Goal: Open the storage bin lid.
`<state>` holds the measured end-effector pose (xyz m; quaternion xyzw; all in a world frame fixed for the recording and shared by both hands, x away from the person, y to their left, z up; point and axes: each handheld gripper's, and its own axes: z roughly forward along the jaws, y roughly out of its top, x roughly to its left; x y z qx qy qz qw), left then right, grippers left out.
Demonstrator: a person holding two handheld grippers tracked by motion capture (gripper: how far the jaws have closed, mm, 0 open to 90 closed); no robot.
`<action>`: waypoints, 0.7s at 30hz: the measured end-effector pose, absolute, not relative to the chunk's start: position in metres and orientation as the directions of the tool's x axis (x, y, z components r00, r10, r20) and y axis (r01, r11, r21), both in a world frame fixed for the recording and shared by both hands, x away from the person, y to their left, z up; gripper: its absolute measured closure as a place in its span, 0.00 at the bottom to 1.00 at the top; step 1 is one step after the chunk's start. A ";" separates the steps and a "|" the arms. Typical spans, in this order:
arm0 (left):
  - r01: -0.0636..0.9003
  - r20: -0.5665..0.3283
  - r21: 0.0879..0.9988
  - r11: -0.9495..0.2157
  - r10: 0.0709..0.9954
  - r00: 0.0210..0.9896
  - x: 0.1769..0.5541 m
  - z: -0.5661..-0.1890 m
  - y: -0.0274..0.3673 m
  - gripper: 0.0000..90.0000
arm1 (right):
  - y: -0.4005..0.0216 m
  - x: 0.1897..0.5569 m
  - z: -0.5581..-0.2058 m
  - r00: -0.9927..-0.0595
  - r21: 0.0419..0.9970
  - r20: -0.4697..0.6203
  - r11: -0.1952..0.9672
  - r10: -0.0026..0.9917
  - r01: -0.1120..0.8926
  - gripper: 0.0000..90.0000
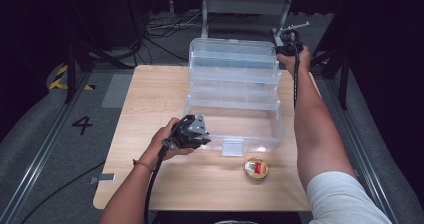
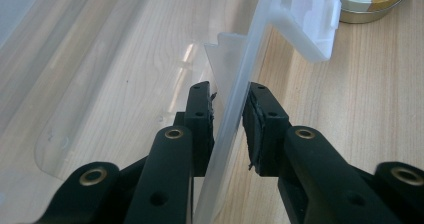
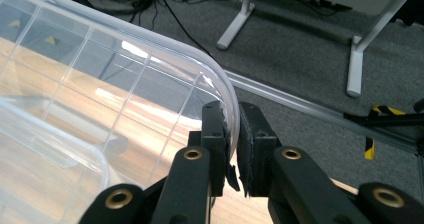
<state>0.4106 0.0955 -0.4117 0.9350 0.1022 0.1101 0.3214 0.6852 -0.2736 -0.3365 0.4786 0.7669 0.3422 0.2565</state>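
**Box at centre, tin at five o'clock**

On the bench (image 1: 150, 99) the storage box (image 1: 232, 129) sits at centre, its raised lid (image 1: 232, 59) standing behind it toward twelve o'clock. The tin (image 1: 256, 168) lies on the bench just before the box's front wall, at five o'clock. The left hand-held gripper (image 2: 229, 119) is at the box's front-left corner, at eight o'clock, its jaws either side of the front wall. The right hand-held gripper (image 3: 233, 144) is at the lid's far right corner, at one o'clock, astride the lid's rim.

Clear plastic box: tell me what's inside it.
Through the clear plastic box only bare table wood shows; no contents are visible. The raised lid blurs its far part.
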 end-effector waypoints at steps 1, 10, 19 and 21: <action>0.121 0.140 0.624 -0.772 0.262 0.955 0.411 -0.412 0.096 0.83 | -0.273 0.686 -0.337 -0.408 0.767 -0.067 0.309 0.910 0.562 0.93; 0.122 0.136 0.629 -0.767 0.264 0.955 0.411 -0.412 0.096 0.82 | -0.275 0.688 -0.342 -0.403 0.756 -0.059 0.305 0.913 0.580 0.92; 0.120 0.135 0.629 -0.768 0.260 0.956 0.411 -0.412 0.096 0.82 | -0.277 0.689 -0.347 -0.403 0.743 -0.058 0.309 0.913 0.593 0.92; 0.121 0.134 0.628 -0.769 0.260 0.956 0.411 -0.412 0.097 0.82 | -0.277 0.690 -0.348 -0.402 0.742 -0.053 0.306 0.914 0.597 0.92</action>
